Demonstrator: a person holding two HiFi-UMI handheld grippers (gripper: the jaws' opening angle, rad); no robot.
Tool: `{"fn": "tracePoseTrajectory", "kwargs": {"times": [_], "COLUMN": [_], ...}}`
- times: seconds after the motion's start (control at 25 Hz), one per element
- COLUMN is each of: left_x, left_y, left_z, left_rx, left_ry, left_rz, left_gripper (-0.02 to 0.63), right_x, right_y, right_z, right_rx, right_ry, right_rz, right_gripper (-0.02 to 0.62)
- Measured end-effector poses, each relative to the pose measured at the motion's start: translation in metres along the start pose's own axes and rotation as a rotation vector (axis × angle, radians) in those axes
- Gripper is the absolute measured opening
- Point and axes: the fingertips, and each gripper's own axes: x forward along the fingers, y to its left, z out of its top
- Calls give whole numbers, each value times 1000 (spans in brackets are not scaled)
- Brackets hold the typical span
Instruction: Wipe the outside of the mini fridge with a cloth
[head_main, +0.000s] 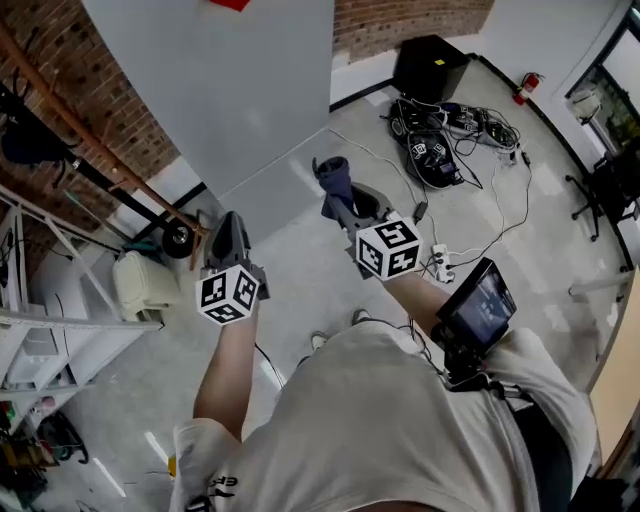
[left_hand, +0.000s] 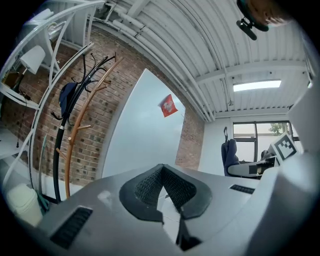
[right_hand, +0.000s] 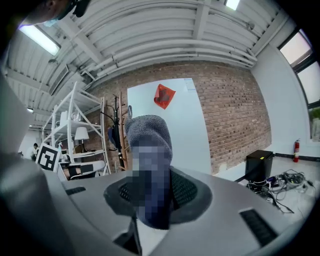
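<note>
Right claw (right_hand: 152, 185) is up in front of me, clenched on the cloth (right_hand: 147, 132). It's a dark blue-grey wad pinched between the pads, with its rounded top sticking well above the tips. From the head view, the cloth (head_main: 334, 178) hangs in the air over the floor (head_main: 480, 230), just short of the big white panel (head_main: 230, 90). Left claw (left_hand: 162, 167) is closed too, tips meeting with nothing between them, raised beside the right one and pointing at that same panel. A black box (head_main: 430, 65) sits on the floor by the brick wall, well apart from both claws; I can't tell if that's the fridge.
</note>
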Motion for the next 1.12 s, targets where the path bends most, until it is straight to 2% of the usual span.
{"fn": "tracePoseTrajectory", "kwargs": {"times": [0.28,0.8,1.12], "left_x": [-5,4,5], "left_y": [-21,-43,-51], "left_z": [-12,-21,-39], "left_rx": [-12,-54,-82], "left_ry": [15,17,51], "left_rz": [-39,-91,-107], "left_gripper": [3,3,3], "right_x": [-10,-29,-38], "right_y": [5,-9,-7], "right_z": [-5,-16,-25], "right_rx": [-12,-14,-9], "right_ry": [18,58,79], "right_rz": [12,-33,-42], "right_gripper": [110,110,110]}}
